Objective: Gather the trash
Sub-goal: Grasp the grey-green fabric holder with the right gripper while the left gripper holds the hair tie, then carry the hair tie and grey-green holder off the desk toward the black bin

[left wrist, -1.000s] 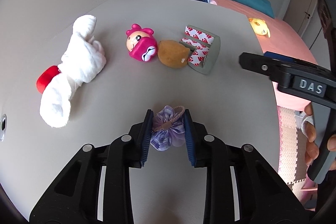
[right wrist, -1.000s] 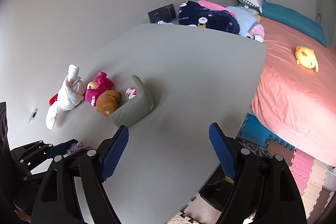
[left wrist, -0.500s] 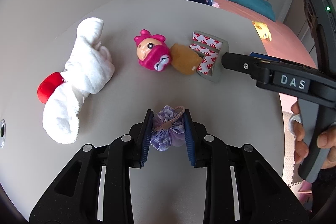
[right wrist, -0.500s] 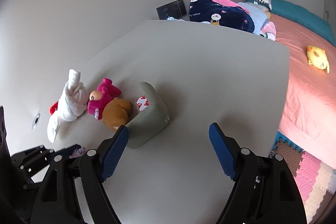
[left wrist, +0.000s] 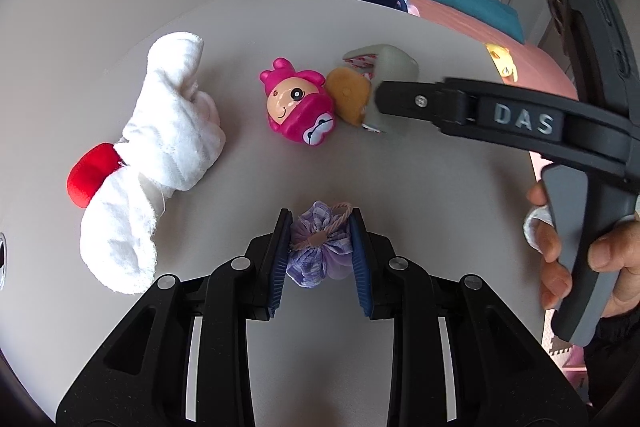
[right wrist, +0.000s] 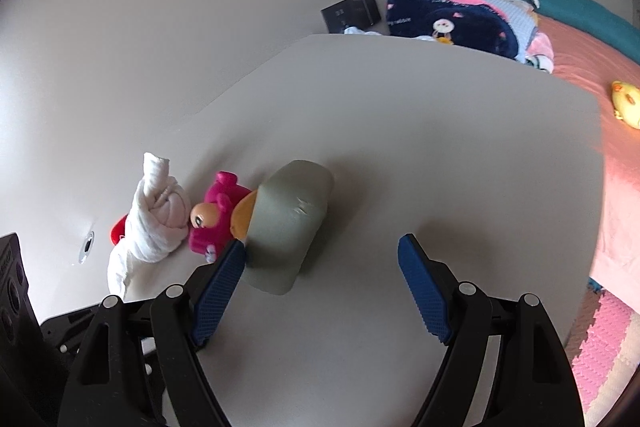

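Left gripper [left wrist: 320, 251] stays clamped on the purple pouch [left wrist: 318, 247], pads tight on both sides, pouch just off or on the table [left wrist: 400, 195], can't tell which. No change there over the last second.

What's changed: I've swung the right gripper [right wrist: 322, 287] in toward the grey box [right wrist: 286, 227]. A second ago it was well short, now its left pad sits right at the box's near left corner and the right pad is well clear on the other side. Jaws wide, nothing held. In the left view the right tool's finger crosses in front of the box [left wrist: 390, 87].

Box lies tipped on its side, red-white wrappers showing in its mouth. Touching its left side: orange toy [right wrist: 242, 215], then pink doll [right wrist: 212, 223], then white towel [right wrist: 154, 223] beyond.

My read: box is the trash bin, right is lining up to grab or right it so the pouch can go in. Risk: the near pad nudges the box into the orange toy instead of straddling it.
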`<act>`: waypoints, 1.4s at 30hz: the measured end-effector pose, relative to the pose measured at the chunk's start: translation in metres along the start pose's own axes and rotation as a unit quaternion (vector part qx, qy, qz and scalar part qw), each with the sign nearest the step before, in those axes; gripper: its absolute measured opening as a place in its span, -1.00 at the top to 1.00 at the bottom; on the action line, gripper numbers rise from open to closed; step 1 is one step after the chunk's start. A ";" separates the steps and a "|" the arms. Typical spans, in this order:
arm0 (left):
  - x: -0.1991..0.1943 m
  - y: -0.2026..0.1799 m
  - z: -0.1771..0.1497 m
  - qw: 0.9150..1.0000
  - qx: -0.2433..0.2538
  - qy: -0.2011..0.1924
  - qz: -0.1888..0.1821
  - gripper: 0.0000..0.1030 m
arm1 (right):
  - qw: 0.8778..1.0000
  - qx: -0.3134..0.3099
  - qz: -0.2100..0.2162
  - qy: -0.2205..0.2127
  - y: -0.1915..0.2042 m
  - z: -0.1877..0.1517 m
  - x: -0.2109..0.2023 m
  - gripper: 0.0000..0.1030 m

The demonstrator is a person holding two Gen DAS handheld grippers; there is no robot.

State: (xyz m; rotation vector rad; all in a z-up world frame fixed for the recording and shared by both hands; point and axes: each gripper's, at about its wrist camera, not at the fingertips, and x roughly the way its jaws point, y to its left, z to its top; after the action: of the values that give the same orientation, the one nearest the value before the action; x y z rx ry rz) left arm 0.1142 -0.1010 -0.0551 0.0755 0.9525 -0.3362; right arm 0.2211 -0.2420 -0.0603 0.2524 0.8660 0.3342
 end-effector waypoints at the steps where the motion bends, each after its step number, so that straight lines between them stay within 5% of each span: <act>1: 0.000 0.000 0.000 1.000 0.000 0.000 0.000 0.45 | 1.000 0.000 0.004 0.001 0.002 0.001 0.002 -0.49; 7: -0.002 0.002 0.001 1.000 -0.001 0.000 0.002 0.45 | 1.000 -0.006 0.021 0.008 0.011 0.006 0.012 -0.12; 9: -0.002 0.003 0.001 1.000 -0.004 0.000 0.003 0.45 | 1.000 -0.013 0.023 0.011 0.013 0.007 0.015 0.29; 18: -0.010 0.003 0.003 1.000 -0.012 -0.011 -0.001 0.45 | 0.999 -0.033 0.011 -0.004 0.017 0.002 0.001 0.33; 42: -0.042 -0.059 -0.003 0.999 0.005 -0.044 -0.018 0.45 | 0.998 -0.030 -0.015 -0.055 -0.012 -0.038 -0.115 0.33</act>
State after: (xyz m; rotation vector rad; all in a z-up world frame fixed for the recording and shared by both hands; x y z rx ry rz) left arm 0.0708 -0.1453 -0.0183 0.0513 0.8659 -0.3747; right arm 0.1246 -0.2942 -0.0070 0.2012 0.7497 0.3155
